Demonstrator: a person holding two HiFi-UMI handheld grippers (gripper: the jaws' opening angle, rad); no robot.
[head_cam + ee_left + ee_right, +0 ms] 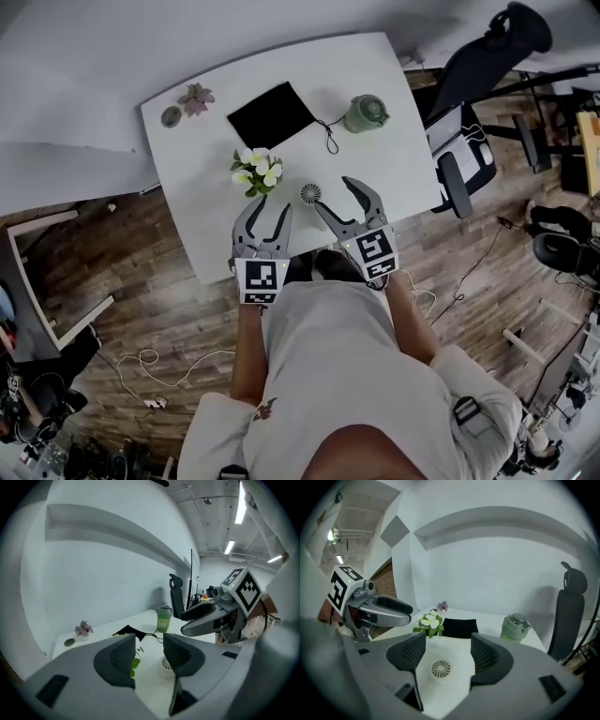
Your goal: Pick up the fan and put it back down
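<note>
The fan (310, 193) is a small white round one that lies grille-up on the white table (202, 253), near its front edge. My right gripper (333, 192) hovers open just right of it; in the right gripper view the fan (440, 668) shows in the gap between the jaws of my right gripper (448, 644), untouched and a little ahead. My left gripper (270, 206) is open and empty just left of the fan. In the left gripper view the fan (167, 663) peeks out behind the right jaw of my left gripper (149, 641).
A bunch of white flowers (258, 171) stands right beside the fan, in front of the left gripper. Farther back are a black pouch (273, 114) with a cord, a green lidded cup (366, 112) and a small pink plant (196, 98). An office chair (469, 112) stands at the table's right.
</note>
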